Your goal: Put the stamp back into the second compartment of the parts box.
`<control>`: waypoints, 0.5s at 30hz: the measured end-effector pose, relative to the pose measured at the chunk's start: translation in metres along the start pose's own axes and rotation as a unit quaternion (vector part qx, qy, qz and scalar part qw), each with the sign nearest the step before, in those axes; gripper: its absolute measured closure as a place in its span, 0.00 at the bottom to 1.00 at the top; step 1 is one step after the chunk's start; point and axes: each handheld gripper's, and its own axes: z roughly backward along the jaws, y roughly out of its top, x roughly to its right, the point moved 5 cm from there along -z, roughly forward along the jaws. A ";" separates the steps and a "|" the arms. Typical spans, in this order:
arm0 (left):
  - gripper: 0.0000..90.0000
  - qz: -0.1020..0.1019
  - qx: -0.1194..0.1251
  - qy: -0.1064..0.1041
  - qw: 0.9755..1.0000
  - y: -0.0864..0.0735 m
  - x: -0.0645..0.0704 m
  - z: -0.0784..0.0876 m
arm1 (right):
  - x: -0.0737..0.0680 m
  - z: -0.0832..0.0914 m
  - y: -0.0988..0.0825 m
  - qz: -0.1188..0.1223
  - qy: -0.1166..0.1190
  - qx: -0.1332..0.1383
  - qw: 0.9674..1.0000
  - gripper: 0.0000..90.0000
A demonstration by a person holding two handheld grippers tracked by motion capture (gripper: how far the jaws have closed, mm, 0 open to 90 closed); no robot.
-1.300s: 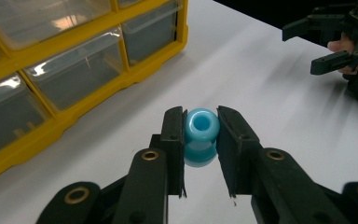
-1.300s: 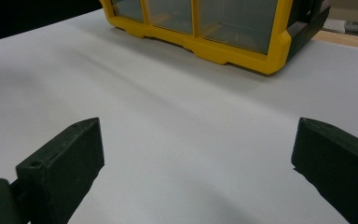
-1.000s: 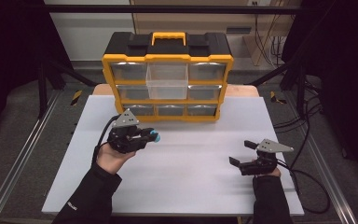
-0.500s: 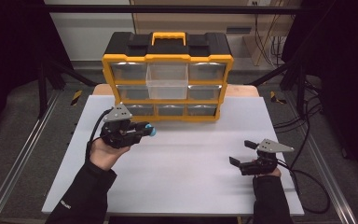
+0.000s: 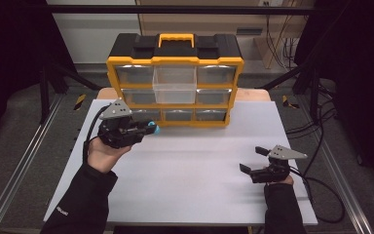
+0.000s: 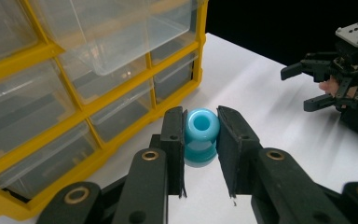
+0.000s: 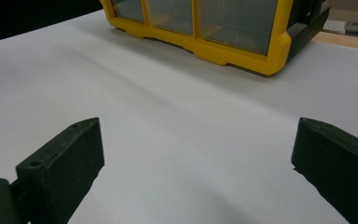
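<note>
A yellow and black drawer cabinet (image 5: 175, 78) stands at the back of the white table (image 5: 195, 161). Its top middle clear drawer (image 5: 174, 84) is pulled out. My left gripper (image 5: 148, 129) hovers in front of the cabinet's lower left drawers, shut on a small blue spool-shaped piece (image 6: 200, 135) with a hole through it (image 5: 153, 129). My right gripper (image 5: 251, 160) rests low over the table at the right front, jaws wide open with nothing between them (image 7: 198, 154). In the left gripper view that right gripper (image 6: 310, 86) stands far off at the right.
The cabinet's other clear drawers (image 6: 121, 109) are closed. Black cables (image 5: 321, 190) trail off the table's right edge. Metal rails (image 5: 14, 180) run along both sides of the table. Bare white table lies between the two grippers.
My left gripper has moved up and toward the cabinet with the blue piece held. The right gripper has stayed put.
</note>
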 end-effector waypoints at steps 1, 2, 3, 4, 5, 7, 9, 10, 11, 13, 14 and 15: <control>0.80 0.000 0.001 -0.001 1.000 0.001 0.000 0.001 | 0.000 0.000 0.000 0.000 0.000 0.000 1.000 0.03; 0.80 -0.001 0.002 -0.001 1.000 0.003 0.000 0.001 | 0.000 0.000 0.000 0.000 0.000 0.000 1.000 0.03; 0.80 -0.002 0.002 0.000 1.000 0.004 0.001 0.002 | 0.000 0.000 0.000 0.000 0.000 0.000 1.000 0.03; 0.80 -0.003 0.003 0.000 1.000 0.006 0.001 0.002 | 0.000 0.000 0.000 0.000 0.000 0.000 1.000 0.03; 0.80 -0.003 0.004 0.000 1.000 0.006 0.001 0.002 | 0.000 0.000 0.000 0.000 0.000 0.000 1.000 0.03; 0.80 -0.005 0.005 0.001 1.000 0.010 0.001 0.004 | 0.000 0.000 0.000 0.001 0.000 0.001 1.000 0.03; 0.80 -0.006 0.007 0.001 1.000 0.013 0.002 0.006 | 0.000 0.000 0.000 0.000 0.000 0.000 1.000 0.03; 0.80 -0.007 0.009 0.001 1.000 0.015 0.002 0.008 | 0.000 0.000 0.000 0.000 0.000 0.000 1.000 0.03; 0.80 -0.008 0.010 0.001 1.000 0.017 0.002 0.009 | 0.000 0.000 0.000 0.000 0.001 0.000 1.000 0.03; 0.80 -0.009 0.013 0.003 1.000 0.022 0.002 0.011 | 0.000 0.000 0.000 0.000 0.001 -0.001 1.000 0.03; 0.80 -0.009 0.015 0.003 1.000 0.024 0.003 0.011 | 0.000 0.000 0.000 0.000 0.001 -0.001 1.000 0.03; 0.80 -0.010 0.016 0.004 1.000 0.026 0.003 0.012 | 0.000 0.000 0.000 0.000 0.002 0.000 1.000 0.03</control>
